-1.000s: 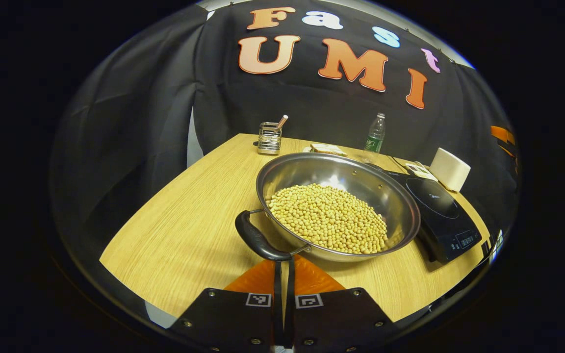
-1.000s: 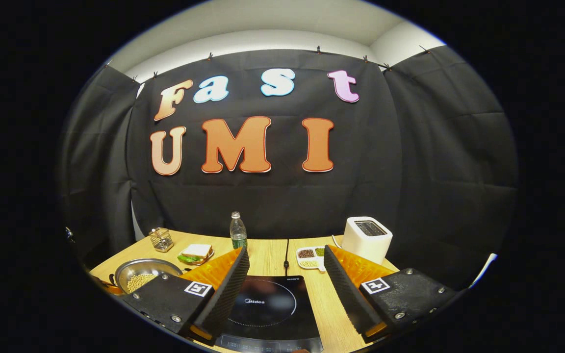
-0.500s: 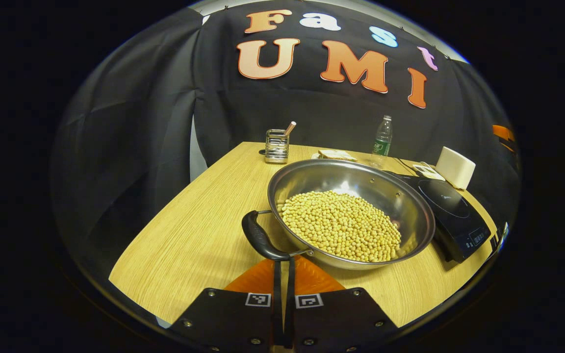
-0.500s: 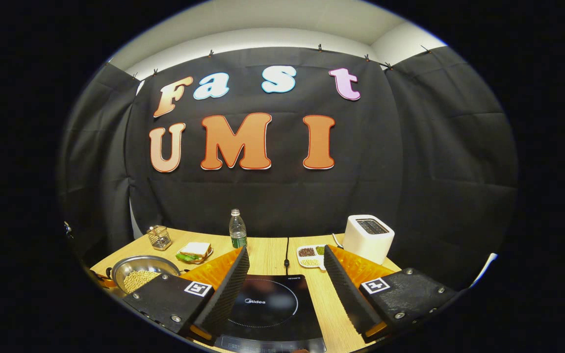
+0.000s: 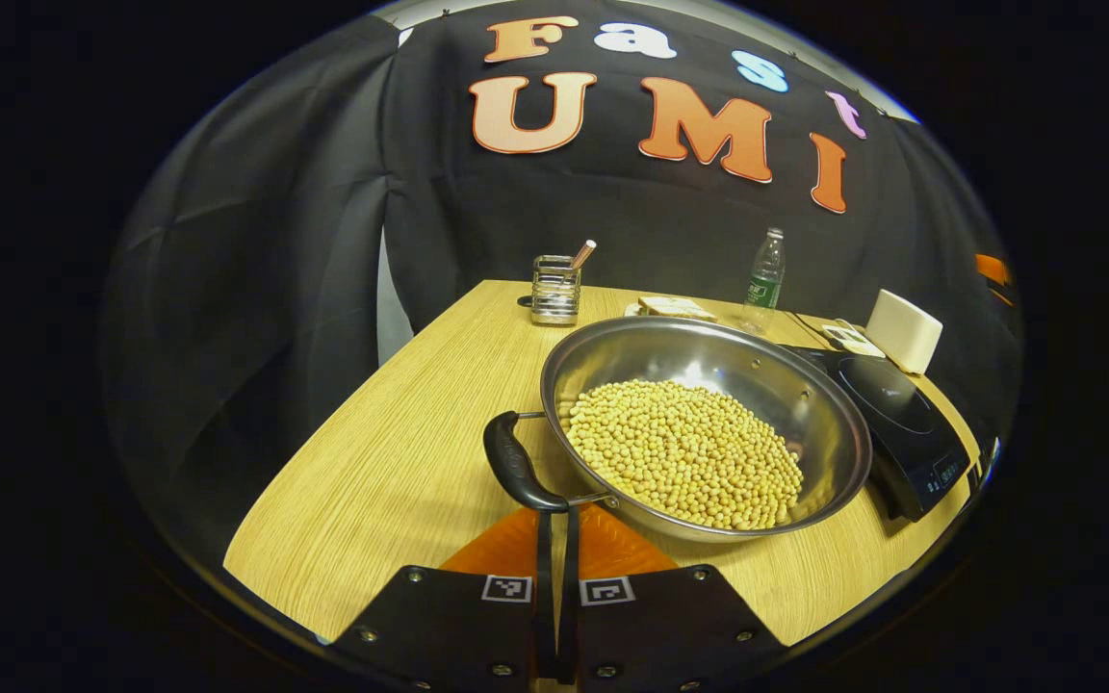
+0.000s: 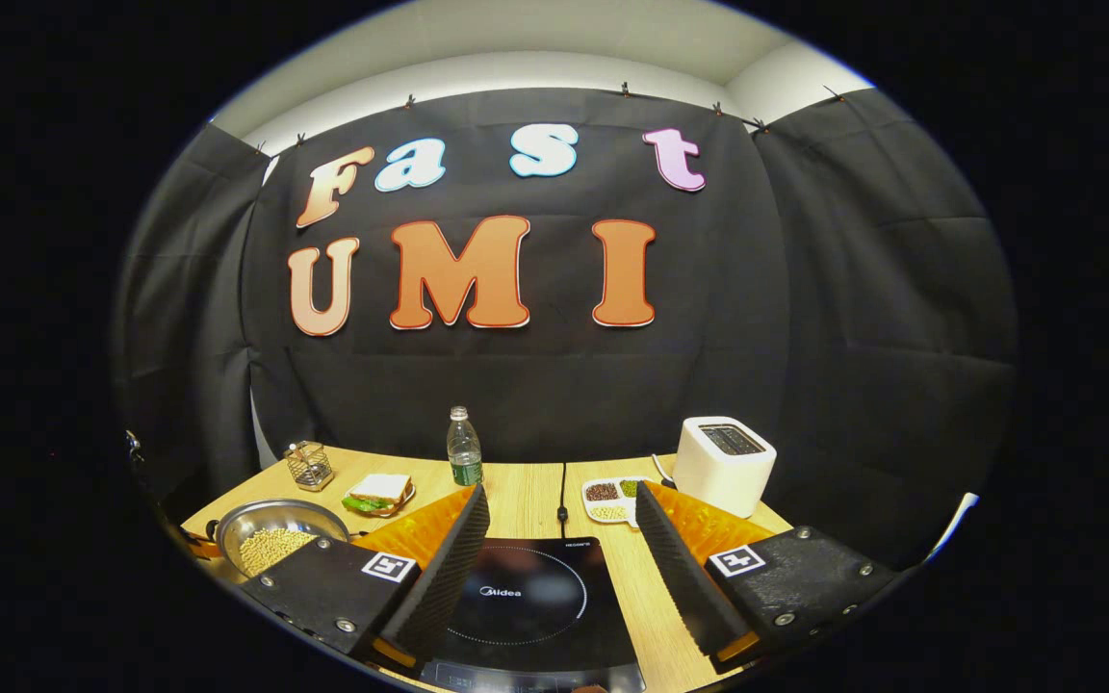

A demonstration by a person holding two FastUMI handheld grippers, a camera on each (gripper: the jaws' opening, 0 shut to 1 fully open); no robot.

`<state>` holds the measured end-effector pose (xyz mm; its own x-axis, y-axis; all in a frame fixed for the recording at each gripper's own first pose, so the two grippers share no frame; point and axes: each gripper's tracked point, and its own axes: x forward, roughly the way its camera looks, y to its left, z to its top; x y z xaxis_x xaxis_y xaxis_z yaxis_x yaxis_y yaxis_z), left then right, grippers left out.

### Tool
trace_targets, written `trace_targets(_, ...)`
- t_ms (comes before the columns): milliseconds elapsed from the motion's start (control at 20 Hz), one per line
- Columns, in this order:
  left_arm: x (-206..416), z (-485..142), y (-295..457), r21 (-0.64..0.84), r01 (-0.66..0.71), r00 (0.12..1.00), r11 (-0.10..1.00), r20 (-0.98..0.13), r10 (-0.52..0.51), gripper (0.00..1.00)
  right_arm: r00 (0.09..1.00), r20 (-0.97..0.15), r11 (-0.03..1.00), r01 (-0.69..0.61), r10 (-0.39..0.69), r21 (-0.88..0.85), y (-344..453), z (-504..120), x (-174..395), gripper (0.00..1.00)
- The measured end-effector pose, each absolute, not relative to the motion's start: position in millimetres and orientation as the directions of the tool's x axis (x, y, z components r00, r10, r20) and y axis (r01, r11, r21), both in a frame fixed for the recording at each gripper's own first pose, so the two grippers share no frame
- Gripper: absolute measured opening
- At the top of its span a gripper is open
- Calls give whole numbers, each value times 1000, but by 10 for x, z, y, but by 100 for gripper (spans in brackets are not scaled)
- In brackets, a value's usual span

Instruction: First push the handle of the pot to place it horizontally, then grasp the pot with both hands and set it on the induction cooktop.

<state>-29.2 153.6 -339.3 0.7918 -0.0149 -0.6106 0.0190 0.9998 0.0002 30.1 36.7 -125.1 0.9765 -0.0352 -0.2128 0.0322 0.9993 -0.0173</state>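
So from where I'm standing, the left gripper (image 5: 554, 525) has its jaws pressed fully together with nothing between them, tips right up against the near end of the pot's black handle (image 5: 513, 460); can't tell if they actually touch it. The handle curves off to the left of the jaws, and the pot (image 5: 786, 385), a wide steel one full of soybeans (image 5: 684, 452), sits on the wooden table (image 5: 391, 472) just ahead and to the right of those tips. Further out past the jaws there's a wire utensil holder (image 5: 555, 289), a sandwich (image 5: 675, 307) and a water bottle (image 5: 764, 279). The induction cooktop (image 5: 901, 423) is right of the pot, edge just beside the rim. Over on the other side, the right gripper (image 6: 562, 558) is wide open and holding nothing, hanging above the cooktop (image 6: 526, 602) so the burner ring shows between the jaws. The pot (image 6: 266, 525) is well off to the left of its left finger. Beyond the gap is a cable (image 6: 563, 491), and past the right finger a small divided dish (image 6: 609, 500) and a white toaster (image 6: 723, 465).
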Motion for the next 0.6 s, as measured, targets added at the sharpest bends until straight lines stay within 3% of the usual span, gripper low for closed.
trace_targets(100, -247, -3402, 1558, 6, 18, 793, 1000, -609, -11, 3, 977, -212, 1000, 26, -29, -15, 401, -1258, 310, 95)
trace_targets(200, -207, -3415, 1580, 15, 19, 794, 1000, -608, -6, 3, 977, -211, 999, 25, -28, -21, 433, -1262, 313, 100)
trace_targets(250, -180, -3410, 1600, 18, 19, 794, 1000, -608, -4, 3, 977, -210, 999, 25, -29, -23, 440, -1264, 320, 95)
trace_targets(450, -129, -3427, 1633, 13, 16, 796, 1000, -606, -5, 3, 976, -214, 999, 30, -34, -19, 449, -1299, 353, 95)
trace_targets(500, -109, -3440, 1633, 13, 16, 796, 1000, -606, -5, 3, 976, -214, 999, 32, -35, -17, 445, -1305, 367, 100)
trace_targets(600, -64, -3440, 1656, 11, 15, 795, 1000, -606, -6, 3, 975, -218, 999, 33, -36, -16, 453, -1332, 373, 95)
